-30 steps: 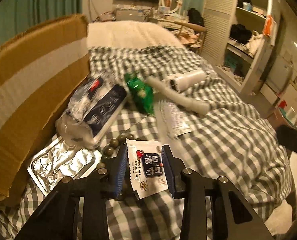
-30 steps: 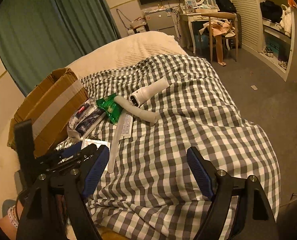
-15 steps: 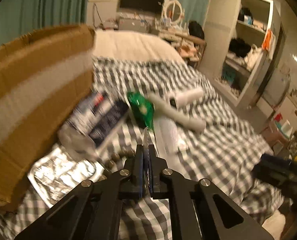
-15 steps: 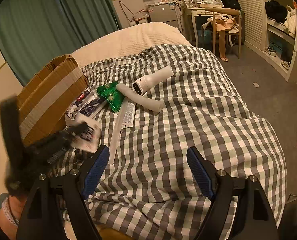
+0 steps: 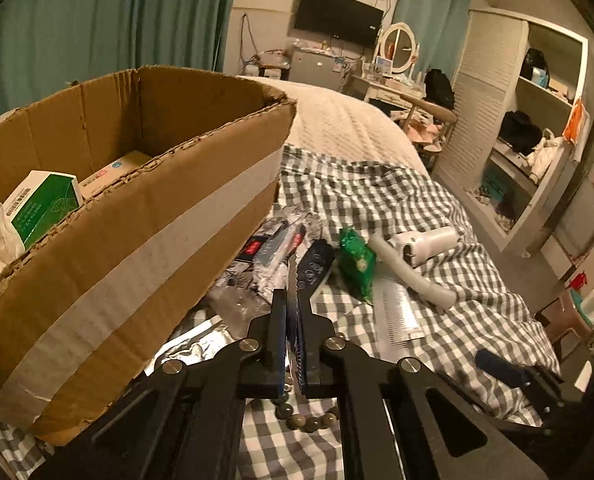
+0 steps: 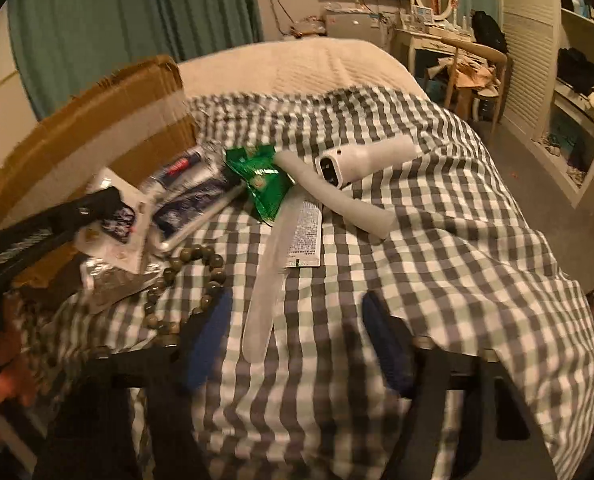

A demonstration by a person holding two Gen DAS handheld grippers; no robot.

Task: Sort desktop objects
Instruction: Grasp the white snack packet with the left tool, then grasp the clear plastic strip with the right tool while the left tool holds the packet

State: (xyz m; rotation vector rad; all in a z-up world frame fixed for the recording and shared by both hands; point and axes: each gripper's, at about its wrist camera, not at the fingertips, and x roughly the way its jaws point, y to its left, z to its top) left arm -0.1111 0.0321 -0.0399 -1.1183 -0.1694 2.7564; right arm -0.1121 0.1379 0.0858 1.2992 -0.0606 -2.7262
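Note:
My left gripper [image 5: 293, 308] is shut on a thin white sachet [image 5: 292, 276], seen edge-on between its jaws. It hangs above the bed beside the open cardboard box [image 5: 137, 220]. The right wrist view shows the sachet [image 6: 117, 224] face-on, held near the box [image 6: 97, 128]. Low over the checked bedspread, my right gripper [image 6: 297, 340] stands open with nothing held. A clear comb [image 6: 263, 300] lies on the cloth between its fingers, and a bead bracelet [image 6: 201, 276] lies just left of them.
On the bed beside the box lie a foil pack [image 5: 193, 344], a dark wrapped pack [image 5: 281, 248], a green packet [image 6: 263, 176] and a white device with a grey hose [image 6: 361, 160]. The box holds a green-and-white carton [image 5: 41, 204]. The bed drops off to the right.
My left gripper closed on the sachet, lifted it off the bed and rose to the box's side. The right gripper moved forward and lower, toward the comb and beads.

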